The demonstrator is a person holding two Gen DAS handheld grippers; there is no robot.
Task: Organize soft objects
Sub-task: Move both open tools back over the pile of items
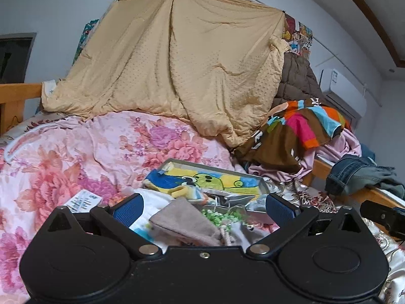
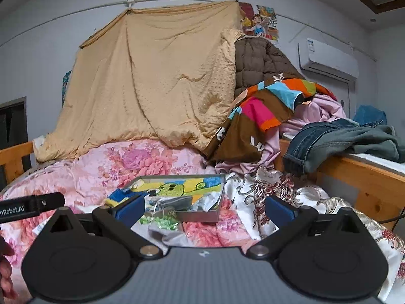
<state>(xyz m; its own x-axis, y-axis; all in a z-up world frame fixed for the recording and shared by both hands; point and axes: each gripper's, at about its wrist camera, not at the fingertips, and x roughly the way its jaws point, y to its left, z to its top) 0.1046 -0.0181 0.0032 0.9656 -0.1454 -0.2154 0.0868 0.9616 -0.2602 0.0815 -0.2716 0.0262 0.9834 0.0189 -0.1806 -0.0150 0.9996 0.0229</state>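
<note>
A shallow grey tray (image 1: 263, 181) (image 2: 202, 215) lies on the pink floral quilt (image 1: 63, 157) (image 2: 96, 174). In it sits a cartoon towel (image 1: 215, 179) (image 2: 177, 188) in blue, yellow and green. In front of the tray lie a grey-brown cloth pouch (image 1: 184, 221), a green-and-white beaded piece (image 1: 220, 216) (image 2: 162, 221) and white cloth (image 1: 157, 200). My left gripper (image 1: 203, 206) is open just above the pouch, nothing between its blue pads. My right gripper (image 2: 203, 207) is open too, hovering before the tray's near edge.
A tan quilt (image 1: 172, 63) (image 2: 149, 83) hangs behind the bed. A heap of brown, striped and lilac clothes (image 1: 298, 129) (image 2: 265, 116) fills the right. Jeans (image 2: 329, 139) drape over a wooden bed rail (image 2: 367, 174). A paper label (image 1: 83, 200) lies at left. The left gripper's body (image 2: 30, 206) shows at the right view's left edge.
</note>
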